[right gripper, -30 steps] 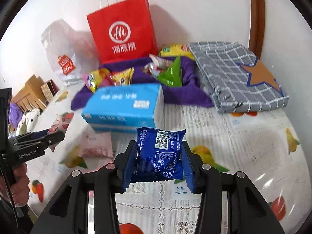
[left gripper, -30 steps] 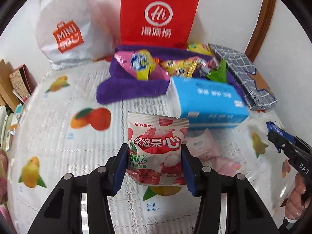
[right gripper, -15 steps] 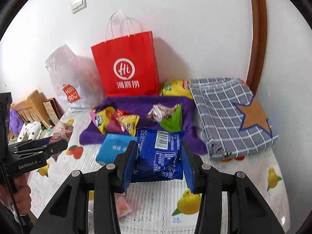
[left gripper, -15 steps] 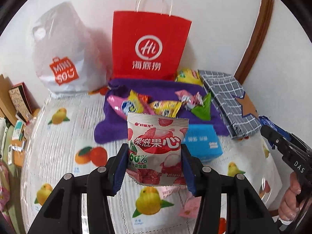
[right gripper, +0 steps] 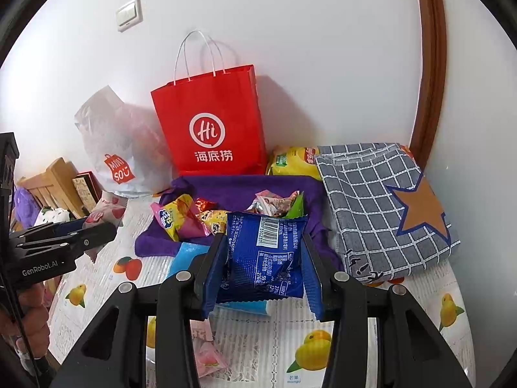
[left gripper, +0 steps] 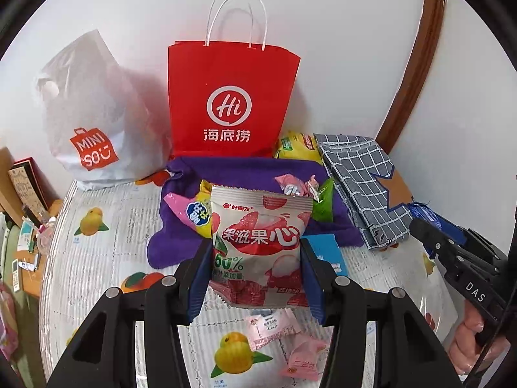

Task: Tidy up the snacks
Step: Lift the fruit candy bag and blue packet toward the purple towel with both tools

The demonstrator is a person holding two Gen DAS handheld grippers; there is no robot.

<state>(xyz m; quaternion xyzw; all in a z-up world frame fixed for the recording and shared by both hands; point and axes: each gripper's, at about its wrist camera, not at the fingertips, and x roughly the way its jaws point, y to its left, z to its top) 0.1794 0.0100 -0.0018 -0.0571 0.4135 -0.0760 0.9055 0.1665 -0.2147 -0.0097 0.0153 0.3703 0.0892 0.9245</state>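
Packets look light, soft and slippery: left gripper (left gripper: 257, 266) pinches the lychee gummy packet (left gripper: 260, 245) by its sides, right gripper (right gripper: 263, 278) squeezes the blue snack packet (right gripper: 266, 255) likewise.

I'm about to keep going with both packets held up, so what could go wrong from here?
The left gripper pinches the pink snack packet only by its edges, so it may slip out. The right gripper's blue packet is crumpled and could twist loose. Dropping either might scatter the snacks on the purple cloth.
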